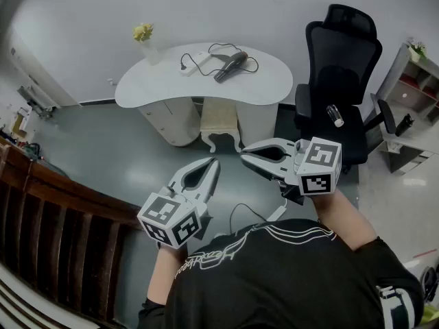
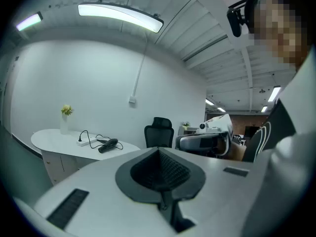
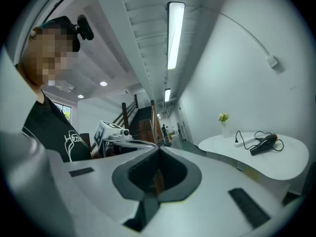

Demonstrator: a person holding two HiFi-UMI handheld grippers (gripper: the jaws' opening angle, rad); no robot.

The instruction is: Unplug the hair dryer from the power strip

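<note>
**Asker:** Where is the hair dryer (image 1: 231,65) lying, relative to the jaws?

**Watcher:** It is resting on the white table (image 1: 158,86) straight ahead of the person, well apart from both grippers, with open floor lying between. The power strip (image 1: 195,65) is sitting just beside it, on its left in the head view. The cord (image 1: 221,46) is looping behind the two.

**Asker:** Which hand is standing nearer?

**Watcher:** Neither by much. The left gripper (image 1: 213,162) is pointing up the frame toward the table, roughly in line with the strip. The right gripper (image 1: 243,154) is pointing sideways across the person's front. So the left one is looking better aimed, as a judgement.

**Asker:** Are the jaws carrying anything?

**Watcher:** No. Both pairs are pressing together tip to tip, with nothing between them.

**Asker:** And how is the dryer looking?

**Watcher:** It is showing as dark, lying on its side with its long axis running diagonally, near-left to far-right. The strip is white and slim. A dark plug (image 1: 184,67) seems to be sitting at its left end, though it is too small to tell how firmly. The person is probably needing to step closer before either gripper is reaching it.
</note>
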